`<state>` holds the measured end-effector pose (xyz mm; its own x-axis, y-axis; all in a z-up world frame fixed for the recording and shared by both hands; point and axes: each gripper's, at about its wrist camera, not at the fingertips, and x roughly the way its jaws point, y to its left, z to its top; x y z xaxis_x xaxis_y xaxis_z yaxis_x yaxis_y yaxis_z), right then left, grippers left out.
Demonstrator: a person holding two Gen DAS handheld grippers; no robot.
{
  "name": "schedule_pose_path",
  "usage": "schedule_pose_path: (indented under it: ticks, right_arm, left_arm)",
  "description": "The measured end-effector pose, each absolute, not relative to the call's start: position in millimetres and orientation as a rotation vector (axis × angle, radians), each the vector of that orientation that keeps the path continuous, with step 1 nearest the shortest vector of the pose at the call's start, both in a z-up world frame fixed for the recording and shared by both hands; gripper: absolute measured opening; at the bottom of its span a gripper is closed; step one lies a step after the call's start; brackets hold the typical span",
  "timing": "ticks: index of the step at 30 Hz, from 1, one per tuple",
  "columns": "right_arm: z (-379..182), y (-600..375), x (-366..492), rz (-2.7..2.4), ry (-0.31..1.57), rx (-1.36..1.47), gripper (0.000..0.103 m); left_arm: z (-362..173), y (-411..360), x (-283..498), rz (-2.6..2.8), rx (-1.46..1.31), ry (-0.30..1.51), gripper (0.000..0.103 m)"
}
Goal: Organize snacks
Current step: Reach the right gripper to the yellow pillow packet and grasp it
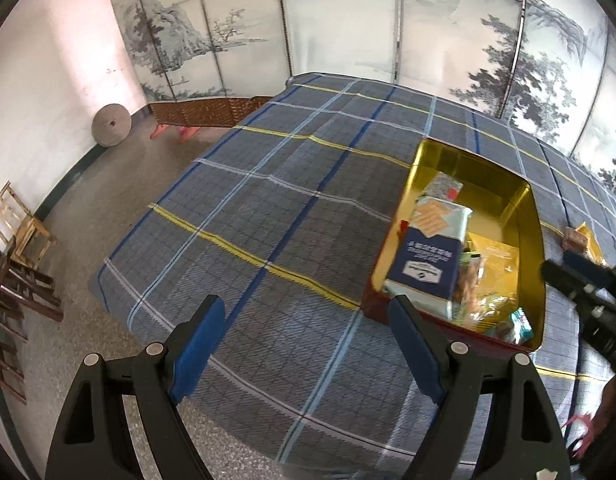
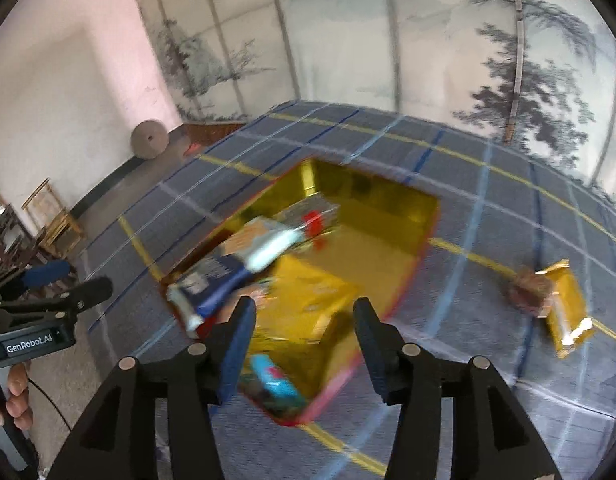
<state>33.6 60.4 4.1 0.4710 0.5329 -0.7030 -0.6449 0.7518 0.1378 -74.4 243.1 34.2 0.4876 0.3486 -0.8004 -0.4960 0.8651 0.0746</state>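
Observation:
A gold-lined red tin sits on the plaid tablecloth. It holds a blue and pale biscuit pack, yellow packets and a small teal packet. A gold packet with a brown snack lies on the cloth right of the tin. My left gripper is open and empty, left of the tin's near corner. My right gripper is open and empty above the tin's near end. The right wrist view is blurred.
The plaid tablecloth covers a wide table. A painted folding screen stands behind it. Wooden chairs and a stone disc are on the floor at left.

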Motion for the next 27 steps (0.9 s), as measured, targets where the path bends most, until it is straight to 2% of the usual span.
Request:
schedule_pose_path:
  ticks: [3, 13, 27]
  right_arm:
    - [8, 28, 49, 0.672, 0.782, -0.142, 0.052]
    - [-12, -84, 120, 0.482, 0.813, -0.205, 0.066]
    - [-58, -104, 184, 0.594, 0.878, -0.34, 0.069]
  left_arm:
    - [35, 233, -67, 0.493, -0.156, 0.934, 0.081]
    - [34, 200, -40, 0.441, -0.105, 0.96, 0.082]
    - [32, 163, -7, 0.427, -0.03, 1.009, 0.082]
